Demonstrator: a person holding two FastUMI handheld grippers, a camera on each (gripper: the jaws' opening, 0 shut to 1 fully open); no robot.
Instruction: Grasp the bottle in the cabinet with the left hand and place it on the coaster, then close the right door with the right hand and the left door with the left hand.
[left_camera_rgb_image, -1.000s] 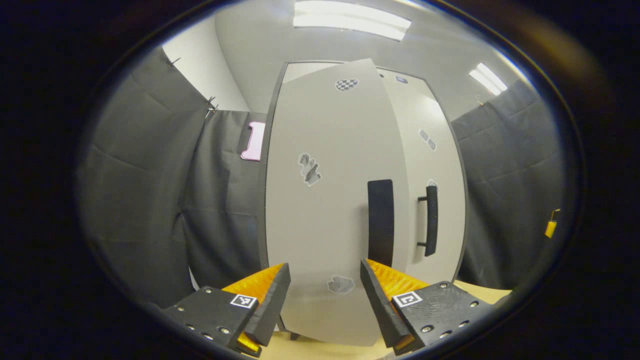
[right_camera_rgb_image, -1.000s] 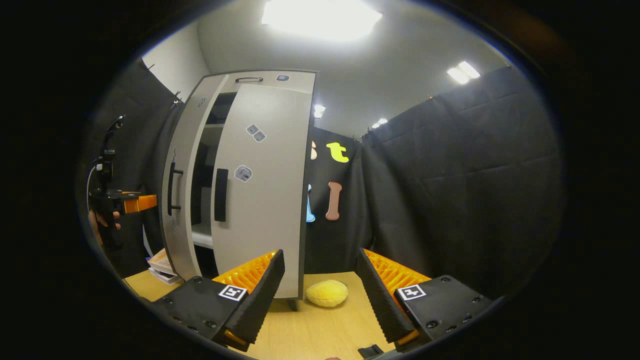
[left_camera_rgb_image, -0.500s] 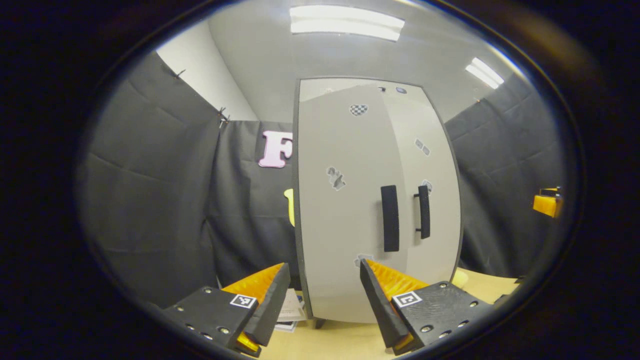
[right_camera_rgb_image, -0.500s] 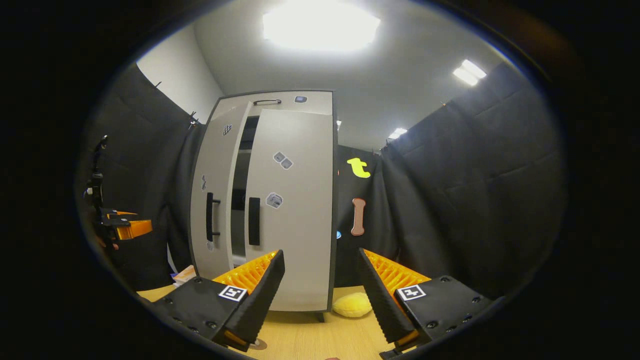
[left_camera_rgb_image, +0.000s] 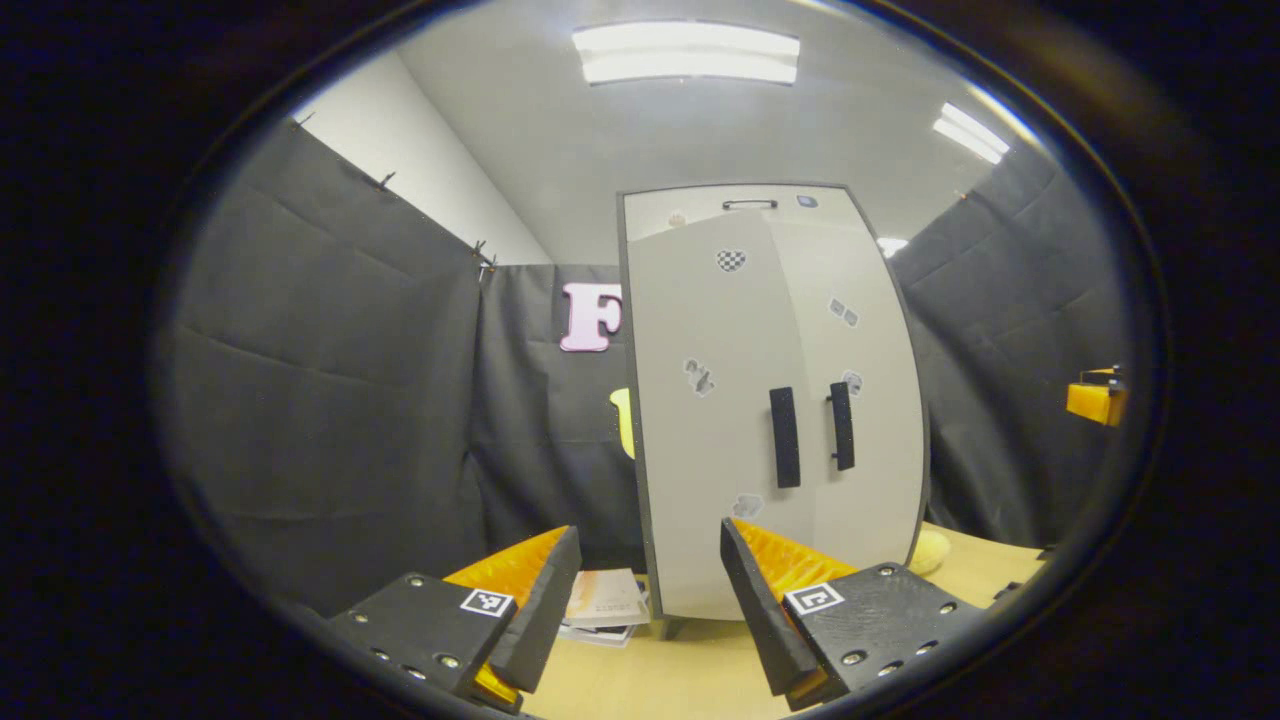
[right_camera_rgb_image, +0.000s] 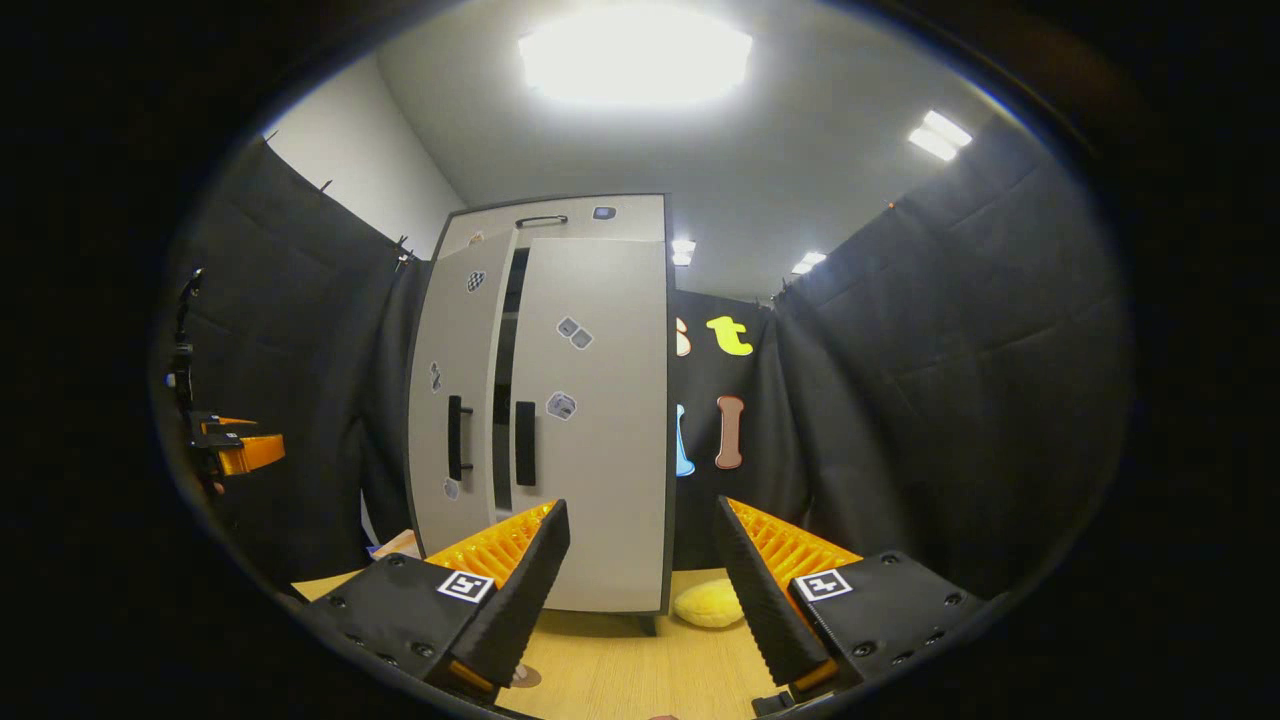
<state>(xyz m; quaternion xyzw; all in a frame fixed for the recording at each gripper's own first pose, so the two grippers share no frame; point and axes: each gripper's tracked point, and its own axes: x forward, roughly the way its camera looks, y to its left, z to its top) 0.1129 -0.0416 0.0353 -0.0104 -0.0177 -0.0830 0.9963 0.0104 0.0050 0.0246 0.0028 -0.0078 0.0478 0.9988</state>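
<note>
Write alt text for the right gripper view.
A grey cabinet stands on a wooden table, a dark gap between its two nearly shut doors. The open right tool frames it from below, a yellow sponge beside the cabinet.

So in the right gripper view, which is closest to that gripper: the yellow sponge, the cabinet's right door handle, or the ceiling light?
1. Yellow sponge, on the table between its fingers.
2. Right door handle, up and left.
3. Ceiling light, overhead, farthest.

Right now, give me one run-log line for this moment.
left gripper: open, empty | right gripper: open, empty | tall grey two-door cabinet: dark gap between doors | yellow sponge: on wooden table
</note>
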